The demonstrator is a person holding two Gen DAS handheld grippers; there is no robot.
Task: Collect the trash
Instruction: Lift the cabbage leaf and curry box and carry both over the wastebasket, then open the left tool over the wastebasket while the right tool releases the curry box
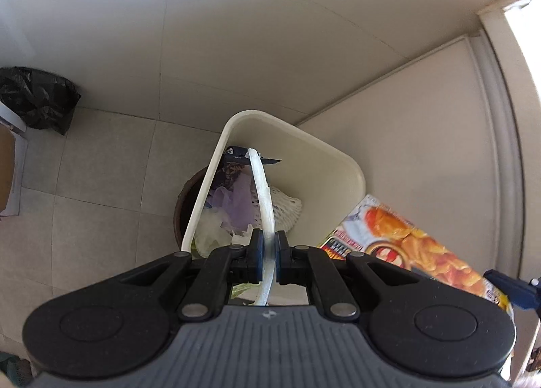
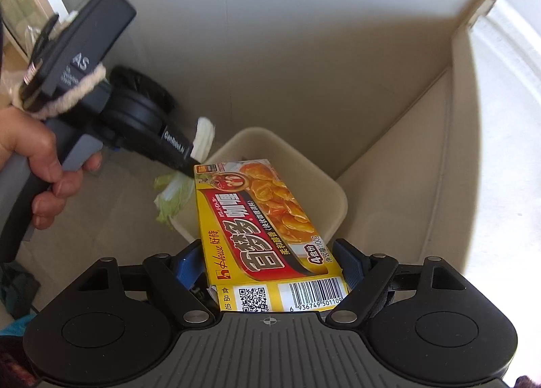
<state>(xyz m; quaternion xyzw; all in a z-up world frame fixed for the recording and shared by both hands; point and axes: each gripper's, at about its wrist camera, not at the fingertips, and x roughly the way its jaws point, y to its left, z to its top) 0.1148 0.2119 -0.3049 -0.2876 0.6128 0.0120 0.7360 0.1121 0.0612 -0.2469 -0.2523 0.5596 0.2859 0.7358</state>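
Left wrist view: we see the left gripper [image 1: 268,247] clenched on a pale cabbage leaf [image 1: 263,191], whose white stalk rises between the 2 pads and arcs over the open mouth of a cream trash bin [image 1: 341,158]. We note that the bin stands on a tiled floor [image 1: 101,185] in a wall corner and already holds a white foam net [image 1: 287,208], purple wrapping [image 1: 233,205] and other scraps. A black bag [image 1: 37,97] sits well apart at far left. Right wrist view: we see the right gripper [image 2: 270,263] grasping a yellow curry box [image 2: 260,225] across its width, the box tilted with its far end above the bin. We also see a hand [image 2: 44,168] holding the left gripper's handle.
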